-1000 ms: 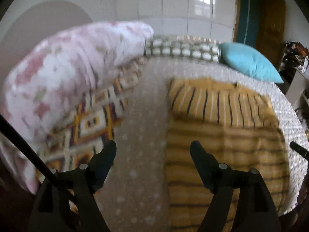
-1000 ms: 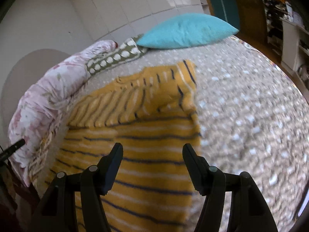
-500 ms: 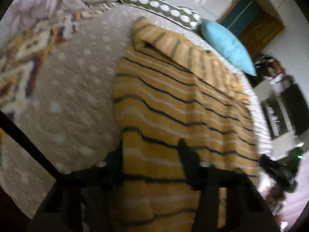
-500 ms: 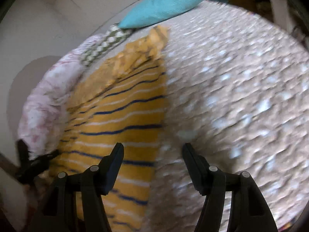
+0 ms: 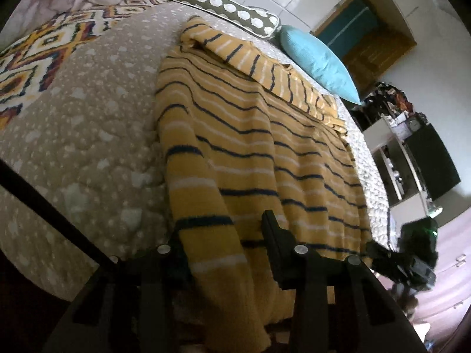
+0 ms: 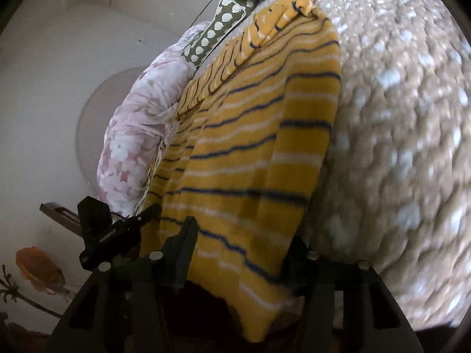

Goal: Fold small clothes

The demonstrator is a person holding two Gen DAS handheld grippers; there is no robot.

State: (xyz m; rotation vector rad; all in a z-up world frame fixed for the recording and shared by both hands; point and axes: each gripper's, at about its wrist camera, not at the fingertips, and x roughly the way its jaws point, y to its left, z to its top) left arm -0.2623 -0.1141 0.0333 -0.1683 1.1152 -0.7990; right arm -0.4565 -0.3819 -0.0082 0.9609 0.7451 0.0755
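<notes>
Both grippers have dropped to the sweater's near hem. Our left gripper (image 5: pixel 223 235) straddles the sweater (image 5: pixel 250 153) at its left corner, jaws closing, pads not yet pressing. Our right gripper (image 6: pixel 241 244) straddles the right corner likewise. The sweater runs lengthwise away from us on the dotted bedspread (image 5: pixel 88 135); pillows (image 5: pixel 318 58) lie beyond.

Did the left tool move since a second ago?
Yes. The left tool went down toward the yellow sweater; its near hem sits between the closing jaws, away from the blue pillow.
</notes>
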